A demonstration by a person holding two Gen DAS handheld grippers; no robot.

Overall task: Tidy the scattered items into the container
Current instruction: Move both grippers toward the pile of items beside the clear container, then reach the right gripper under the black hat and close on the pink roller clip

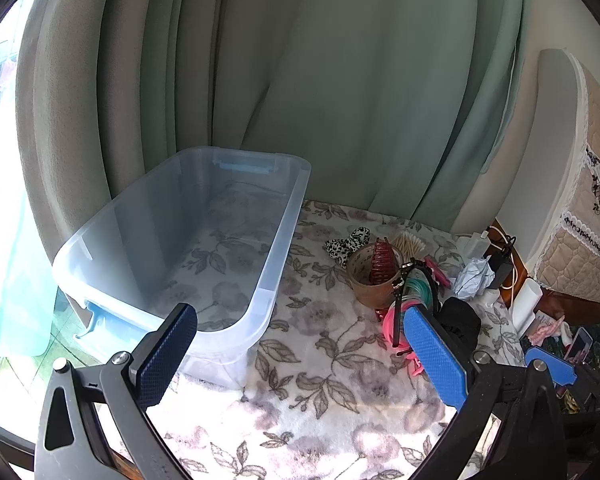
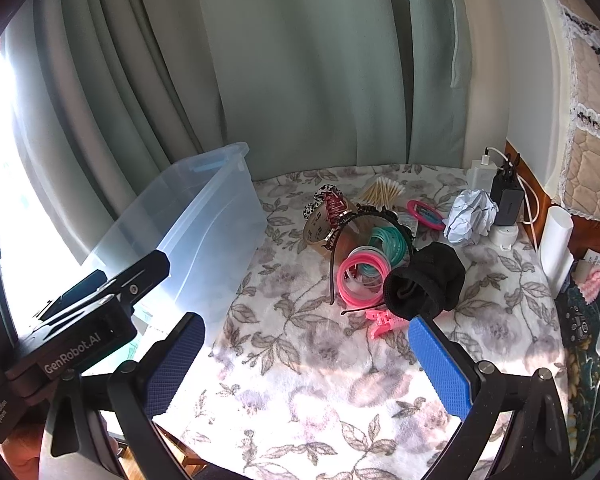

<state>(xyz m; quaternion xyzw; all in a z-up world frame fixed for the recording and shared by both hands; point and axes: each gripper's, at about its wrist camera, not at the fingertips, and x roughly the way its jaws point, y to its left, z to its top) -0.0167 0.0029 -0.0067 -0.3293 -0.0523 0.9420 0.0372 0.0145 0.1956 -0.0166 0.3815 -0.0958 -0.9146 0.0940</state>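
Observation:
A clear plastic bin (image 1: pixel 284 216) stands empty on the left of the floral cloth; it also shows in the right wrist view (image 2: pixel 220 216). To its right lies a heap: a tape roll (image 2: pixel 320 236) with a red hair claw (image 2: pixel 336 204), a black headband (image 2: pixel 374 216), pink and teal bangles (image 2: pixel 364 272), a black pouch (image 2: pixel 428 280), a pink clip (image 2: pixel 384 322), cotton swabs (image 2: pixel 384 192), a leopard scrunchie (image 1: pixel 346 244) and crumpled paper (image 2: pixel 470 214). My left gripper (image 1: pixel 300 348) is open and empty by the bin's near end. My right gripper (image 2: pixel 308 356) is open and empty in front of the heap.
Green curtains (image 2: pixel 300 80) hang close behind. Chargers and cables (image 2: pixel 504 192) and a white cylinder (image 2: pixel 556 248) sit at the right edge, beside a quilted cover (image 2: pixel 592 160). A phone (image 1: pixel 578 344) lies lower right. The left gripper's body (image 2: pixel 84 320) is beside the bin.

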